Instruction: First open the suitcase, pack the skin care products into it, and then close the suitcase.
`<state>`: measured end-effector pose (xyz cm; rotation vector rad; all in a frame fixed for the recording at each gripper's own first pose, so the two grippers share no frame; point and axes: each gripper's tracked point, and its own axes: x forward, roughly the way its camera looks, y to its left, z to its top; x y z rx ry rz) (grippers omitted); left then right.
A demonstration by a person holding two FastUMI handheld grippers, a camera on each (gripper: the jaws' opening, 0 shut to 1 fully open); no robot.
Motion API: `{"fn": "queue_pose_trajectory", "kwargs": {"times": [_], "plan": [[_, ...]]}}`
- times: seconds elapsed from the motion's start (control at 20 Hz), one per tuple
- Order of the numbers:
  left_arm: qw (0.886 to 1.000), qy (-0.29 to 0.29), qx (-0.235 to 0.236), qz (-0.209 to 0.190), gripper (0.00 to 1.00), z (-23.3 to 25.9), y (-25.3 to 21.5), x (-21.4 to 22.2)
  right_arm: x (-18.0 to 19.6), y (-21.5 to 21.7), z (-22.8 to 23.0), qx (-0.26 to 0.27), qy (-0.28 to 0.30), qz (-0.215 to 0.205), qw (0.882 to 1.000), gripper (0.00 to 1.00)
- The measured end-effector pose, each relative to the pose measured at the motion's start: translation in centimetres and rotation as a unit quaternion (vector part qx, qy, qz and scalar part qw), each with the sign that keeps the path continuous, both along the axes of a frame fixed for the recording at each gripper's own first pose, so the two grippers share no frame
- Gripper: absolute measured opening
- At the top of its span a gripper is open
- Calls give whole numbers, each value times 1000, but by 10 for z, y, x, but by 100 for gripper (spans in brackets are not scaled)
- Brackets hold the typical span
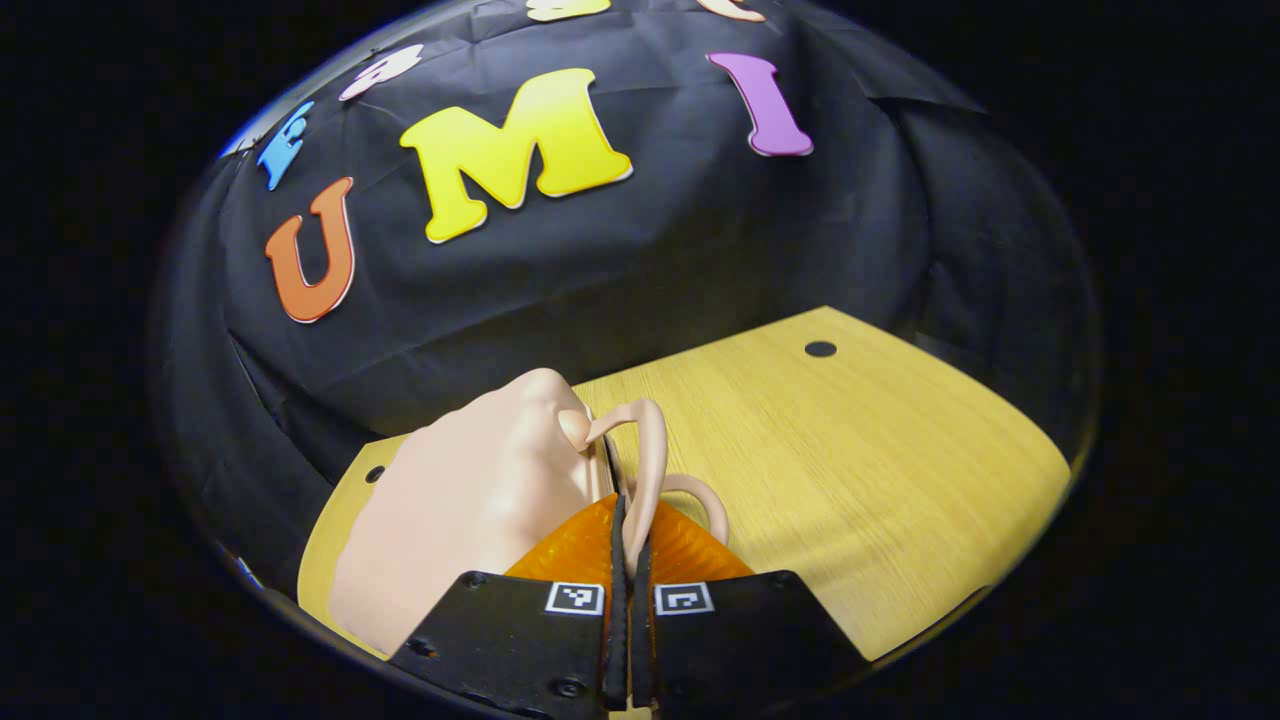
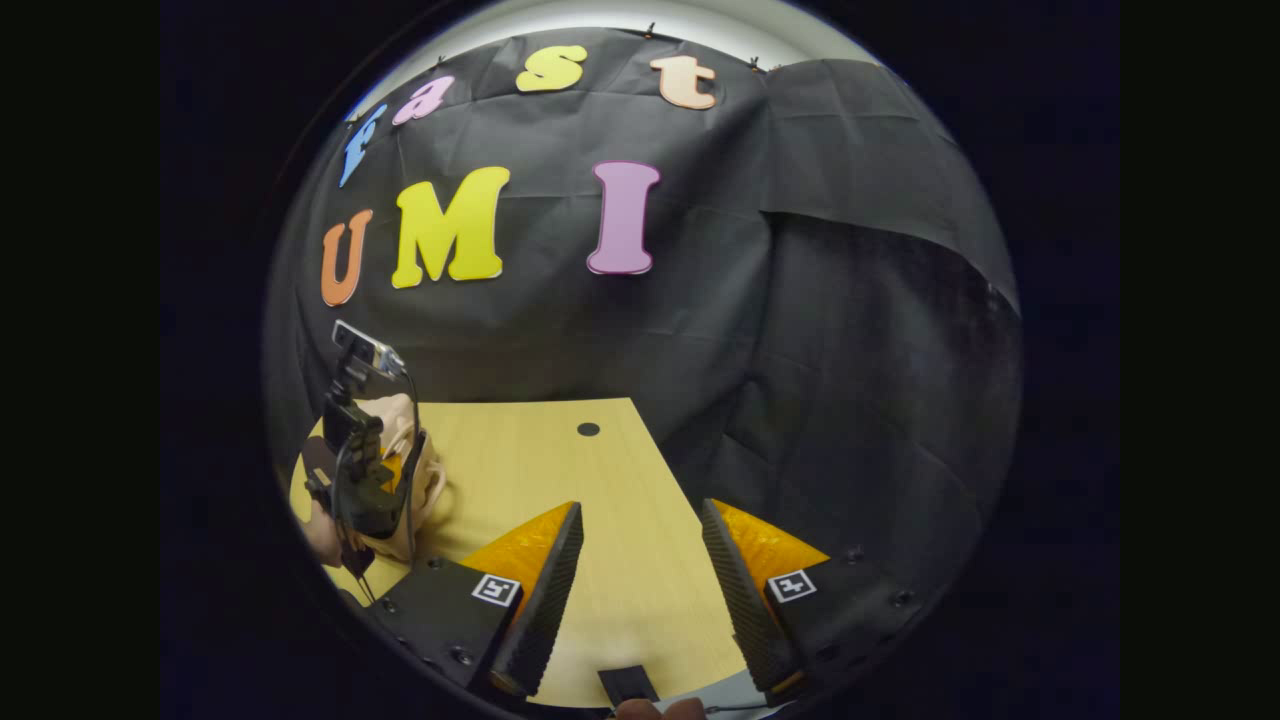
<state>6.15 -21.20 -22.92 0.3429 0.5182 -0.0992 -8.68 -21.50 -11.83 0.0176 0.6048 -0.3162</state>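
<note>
A light wooden table (image 1: 880,470) is seen before the black cloth wall (image 2: 820,380), and at its left end a pale pink suitcase (image 1: 470,500) is stood, just beside the left gripper (image 1: 628,560). The thin pink handle loop (image 1: 652,450) of the suitcase is pinched between the left gripper's closed fingers, while the right gripper (image 2: 640,570) is held well apart over bare tabletop with its fingers spread wide and nothing between them.
</note>
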Motion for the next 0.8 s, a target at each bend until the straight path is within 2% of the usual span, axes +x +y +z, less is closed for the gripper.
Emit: {"fn": "queue_pose_trajectory", "kwargs": {"times": [0.2,0.4,0.55,0.6,0.8], "plan": [[999,16,45,-5,5,-22,-6,1,-4,-8,-5,10,7,-16,1000,71],[998,20,53,-5,8,-27,-11,0,1,-6,-5,12,7,-14,1000,71],[999,38,27,-25,16,-30,-23,-2,7,-3,-3,11,4,-7,1000,71],[999,41,13,-27,22,-28,-24,-3,9,0,-3,11,5,-3,1000,71],[997,64,-48,-23,32,-20,-28,-10,23,17,4,4,-1,25,1000,72]]}}
